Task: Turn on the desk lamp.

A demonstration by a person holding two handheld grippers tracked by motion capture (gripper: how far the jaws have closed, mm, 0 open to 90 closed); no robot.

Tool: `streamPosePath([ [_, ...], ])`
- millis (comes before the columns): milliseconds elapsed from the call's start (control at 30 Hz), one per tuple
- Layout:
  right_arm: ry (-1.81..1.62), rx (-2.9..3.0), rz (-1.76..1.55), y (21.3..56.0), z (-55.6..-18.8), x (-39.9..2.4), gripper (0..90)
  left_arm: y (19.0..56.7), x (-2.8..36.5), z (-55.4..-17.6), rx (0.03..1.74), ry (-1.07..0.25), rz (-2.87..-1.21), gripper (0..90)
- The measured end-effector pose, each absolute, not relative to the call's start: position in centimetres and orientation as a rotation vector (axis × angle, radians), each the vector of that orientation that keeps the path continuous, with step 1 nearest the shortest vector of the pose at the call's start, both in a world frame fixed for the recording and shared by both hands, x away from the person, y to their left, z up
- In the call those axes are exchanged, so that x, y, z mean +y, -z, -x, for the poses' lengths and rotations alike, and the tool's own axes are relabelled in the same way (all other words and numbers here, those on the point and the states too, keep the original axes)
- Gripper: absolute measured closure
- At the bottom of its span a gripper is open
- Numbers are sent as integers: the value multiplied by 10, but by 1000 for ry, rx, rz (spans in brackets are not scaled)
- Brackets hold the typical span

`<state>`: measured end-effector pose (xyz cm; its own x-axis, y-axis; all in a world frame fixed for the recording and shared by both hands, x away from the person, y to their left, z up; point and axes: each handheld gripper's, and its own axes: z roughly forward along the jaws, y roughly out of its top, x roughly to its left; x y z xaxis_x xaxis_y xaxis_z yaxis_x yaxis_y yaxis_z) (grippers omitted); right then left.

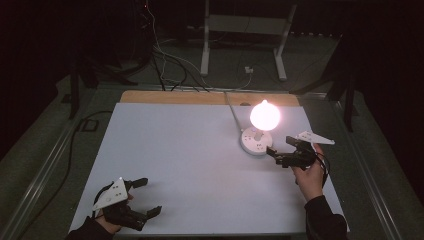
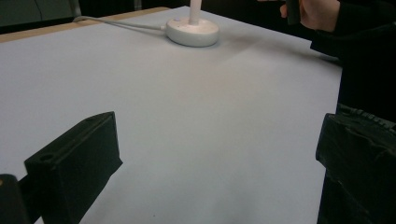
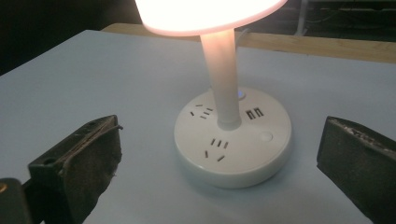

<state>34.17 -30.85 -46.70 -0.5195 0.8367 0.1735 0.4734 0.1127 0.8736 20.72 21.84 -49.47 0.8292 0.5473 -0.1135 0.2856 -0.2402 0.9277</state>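
High view: a lit lamp (image 1: 264, 116) stands on a round white base (image 1: 256, 142) at the right far part of the bench (image 1: 190, 150), which is covered by a pale sheet. A white cord (image 1: 231, 107) runs from the base toward the far edge. The right tool (image 1: 282, 151) is held just beside the base, jaws spread, nothing between them. The right hand (image 1: 311, 176) grips it from behind. The left tool (image 1: 147, 197) rests low at the near left corner, well apart from the lamp, jaws spread and empty.

Left gripper view: both black jaws stand wide apart over bare bench surface. The lamp base (image 2: 192, 31) sits far ahead, cord (image 2: 116, 23) leading off to the left. The right hand (image 2: 317, 11) shows at the upper right.

Right gripper view: the jaws are spread either side of the base (image 3: 233, 140), not touching it. The base top carries socket slots (image 3: 216, 148), a round button (image 3: 265, 136) and a small blue light (image 3: 241, 94). The stem (image 3: 222, 79) rises upright to the glowing shade (image 3: 205, 14).
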Motion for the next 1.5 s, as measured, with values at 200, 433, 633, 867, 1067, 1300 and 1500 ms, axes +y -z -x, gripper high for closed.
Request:
streamPosePath([
  [200,-1365,2064,-1271,468,-328,-308,0,494,219,-207,631,-278,-1836,4],
  [433,-1325,2122,-1272,475,-316,-310,0,494,219,-207,631,-276,-1834,4],
  [633,-1311,2138,-1295,485,-304,-314,0,494,219,-207,629,-276,-1834,4],
  [867,-1314,2142,-1321,495,-286,-318,0,494,219,-207,630,-279,-1838,4],
  [1067,-1304,2149,-1326,502,-270,-322,0,494,219,-206,628,-279,-1838,4],
  [1300,-1285,2158,-1310,511,-253,-318,0,494,219,-206,628,-278,-1840,4],
  [1500,-1274,2160,-1288,512,-254,-315,0,494,219,-206,628,-277,-1836,4],
])
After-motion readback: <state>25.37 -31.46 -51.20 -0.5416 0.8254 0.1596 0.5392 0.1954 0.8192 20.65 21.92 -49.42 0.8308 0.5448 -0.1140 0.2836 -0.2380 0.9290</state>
